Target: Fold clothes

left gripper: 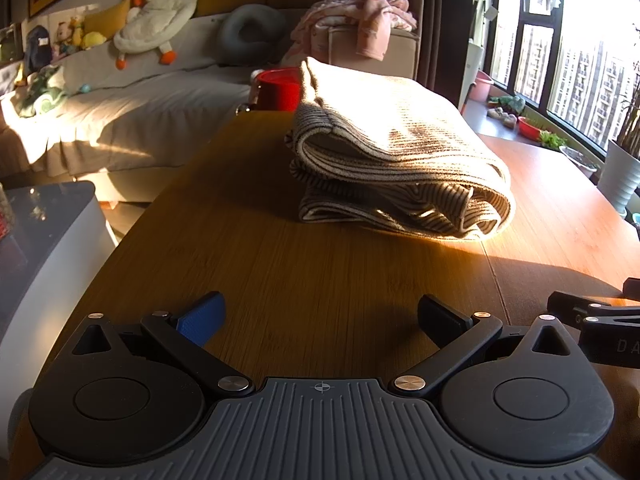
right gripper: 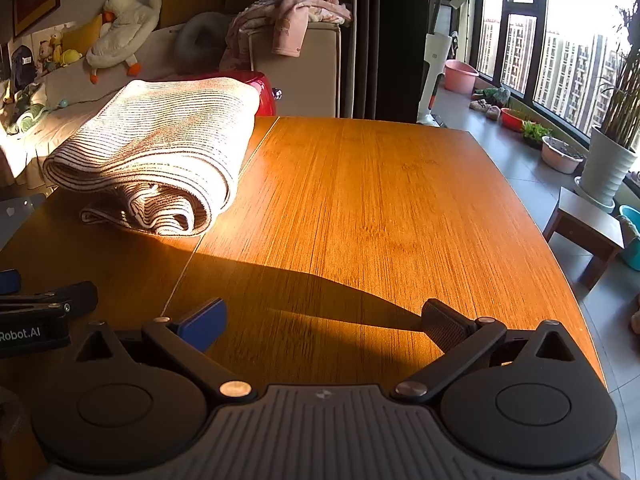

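Note:
A beige garment with thin dark stripes [left gripper: 396,160] lies folded in a thick stack on the wooden table [left gripper: 280,264], towards its far side. It also shows in the right wrist view [right gripper: 156,160] at the left. My left gripper [left gripper: 320,320] is open and empty, low over the table, well short of the garment. My right gripper [right gripper: 324,320] is open and empty, to the right of the garment and nearer than it. Part of the right gripper shows at the left wrist view's right edge [left gripper: 592,316]. Part of the left gripper shows in the right wrist view [right gripper: 44,308].
A red container [left gripper: 278,90] stands just behind the garment at the table's far edge. A sofa [left gripper: 120,108] with plush toys and pink clothes [left gripper: 360,20] lies beyond. A grey side table [left gripper: 44,240] is at the left. Pots and basins [right gripper: 560,156] line the window at the right.

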`<state>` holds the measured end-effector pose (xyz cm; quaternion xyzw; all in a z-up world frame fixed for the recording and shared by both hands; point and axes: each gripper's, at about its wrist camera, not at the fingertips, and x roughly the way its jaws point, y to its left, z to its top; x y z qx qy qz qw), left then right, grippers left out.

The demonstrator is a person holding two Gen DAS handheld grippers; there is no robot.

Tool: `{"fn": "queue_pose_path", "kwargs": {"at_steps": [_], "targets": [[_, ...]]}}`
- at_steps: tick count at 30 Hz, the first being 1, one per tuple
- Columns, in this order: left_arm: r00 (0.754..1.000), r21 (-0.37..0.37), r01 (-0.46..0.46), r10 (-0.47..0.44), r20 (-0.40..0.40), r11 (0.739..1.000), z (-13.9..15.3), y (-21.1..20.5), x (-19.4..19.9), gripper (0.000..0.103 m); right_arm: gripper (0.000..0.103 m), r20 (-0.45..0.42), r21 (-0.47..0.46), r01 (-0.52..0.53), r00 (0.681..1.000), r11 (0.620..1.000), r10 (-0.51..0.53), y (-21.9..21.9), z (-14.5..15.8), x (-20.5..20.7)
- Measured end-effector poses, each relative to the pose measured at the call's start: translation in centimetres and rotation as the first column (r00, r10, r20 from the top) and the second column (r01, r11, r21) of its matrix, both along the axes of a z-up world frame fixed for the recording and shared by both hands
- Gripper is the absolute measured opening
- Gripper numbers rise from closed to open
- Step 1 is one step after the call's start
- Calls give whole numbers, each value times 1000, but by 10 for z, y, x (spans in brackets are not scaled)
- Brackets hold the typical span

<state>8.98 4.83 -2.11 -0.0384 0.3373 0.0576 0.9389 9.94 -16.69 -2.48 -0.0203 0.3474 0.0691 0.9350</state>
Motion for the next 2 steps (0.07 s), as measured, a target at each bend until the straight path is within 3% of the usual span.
{"fn": "queue_pose_path", "kwargs": {"at_steps": [2], "targets": [[1000,-50,15,-13,27,999,1,7,-3,103,103,6,1,-9,1000,1000,9,-2,-1,-1]]}}
